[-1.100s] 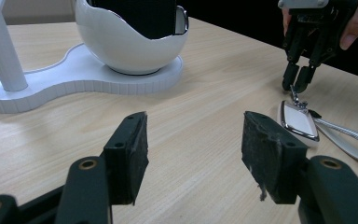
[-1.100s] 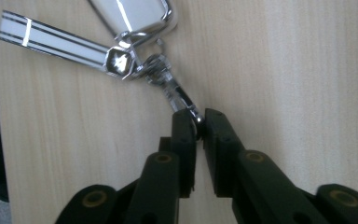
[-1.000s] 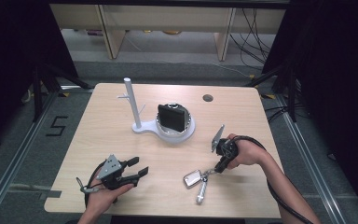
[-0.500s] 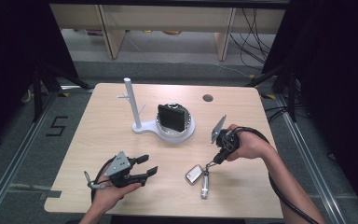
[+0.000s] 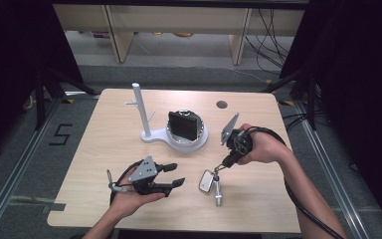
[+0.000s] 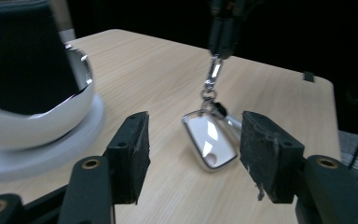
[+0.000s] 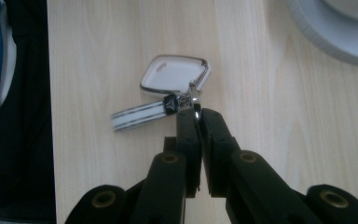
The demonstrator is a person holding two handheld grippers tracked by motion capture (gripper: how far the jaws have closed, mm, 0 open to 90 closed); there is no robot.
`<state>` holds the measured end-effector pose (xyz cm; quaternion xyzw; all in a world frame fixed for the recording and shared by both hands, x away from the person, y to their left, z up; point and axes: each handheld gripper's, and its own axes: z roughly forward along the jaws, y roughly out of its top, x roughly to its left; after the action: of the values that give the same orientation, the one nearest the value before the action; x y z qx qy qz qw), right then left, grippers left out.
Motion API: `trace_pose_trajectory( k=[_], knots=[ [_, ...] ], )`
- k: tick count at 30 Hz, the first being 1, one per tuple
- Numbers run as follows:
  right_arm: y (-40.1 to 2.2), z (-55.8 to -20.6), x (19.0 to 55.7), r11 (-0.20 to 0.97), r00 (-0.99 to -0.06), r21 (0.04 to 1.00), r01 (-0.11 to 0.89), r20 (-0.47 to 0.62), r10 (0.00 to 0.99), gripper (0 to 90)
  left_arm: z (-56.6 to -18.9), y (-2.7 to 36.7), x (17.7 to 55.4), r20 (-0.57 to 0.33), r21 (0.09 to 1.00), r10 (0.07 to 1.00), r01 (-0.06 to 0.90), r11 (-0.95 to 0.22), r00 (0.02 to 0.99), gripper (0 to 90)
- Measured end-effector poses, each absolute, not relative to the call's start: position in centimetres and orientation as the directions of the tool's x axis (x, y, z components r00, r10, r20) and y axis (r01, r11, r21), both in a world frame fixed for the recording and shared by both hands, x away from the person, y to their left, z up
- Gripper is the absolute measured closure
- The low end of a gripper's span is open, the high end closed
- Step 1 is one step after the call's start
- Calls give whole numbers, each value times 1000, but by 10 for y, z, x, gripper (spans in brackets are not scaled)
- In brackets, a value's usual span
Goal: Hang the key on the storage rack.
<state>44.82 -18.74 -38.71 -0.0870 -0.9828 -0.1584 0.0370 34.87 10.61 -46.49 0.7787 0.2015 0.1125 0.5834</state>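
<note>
1. Fingers [image 6: 130, 154] of the left gripper [image 5: 171, 182] stand wide apart at the near left of the bench [image 5: 104, 149], grasping nothing; they have just been closing a little, with bare air between them.
2. Just right of it, the key bunch [image 5: 210, 182] hangs and trails onto the bench: a white fob [image 6: 210, 140] with a chrome rim, and a silver key [image 7: 137, 115] beside it, both low ends touching the wood.
3. Seen from the left gripper view, the fob lies beyond the gap between the two pads, apart from both.
4. Farther right, the right gripper [image 5: 226, 162] points down with its fingers [image 7: 189, 135] clenched on the bunch's metal clip [image 7: 195, 100].
5. At the far middle, a white stand [image 5: 151, 135] with an upright post carries a black device [image 5: 183, 124] in its round dish.
</note>
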Motion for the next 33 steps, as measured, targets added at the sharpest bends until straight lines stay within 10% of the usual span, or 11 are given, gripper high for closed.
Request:
trace_pose_trajectory(
  k=[33],
  knots=[
    [-139,-362,443,942,-997,333,51,72,28,877,-478,57,401,-166,936,274,239,-258,947,727]
  ],
)
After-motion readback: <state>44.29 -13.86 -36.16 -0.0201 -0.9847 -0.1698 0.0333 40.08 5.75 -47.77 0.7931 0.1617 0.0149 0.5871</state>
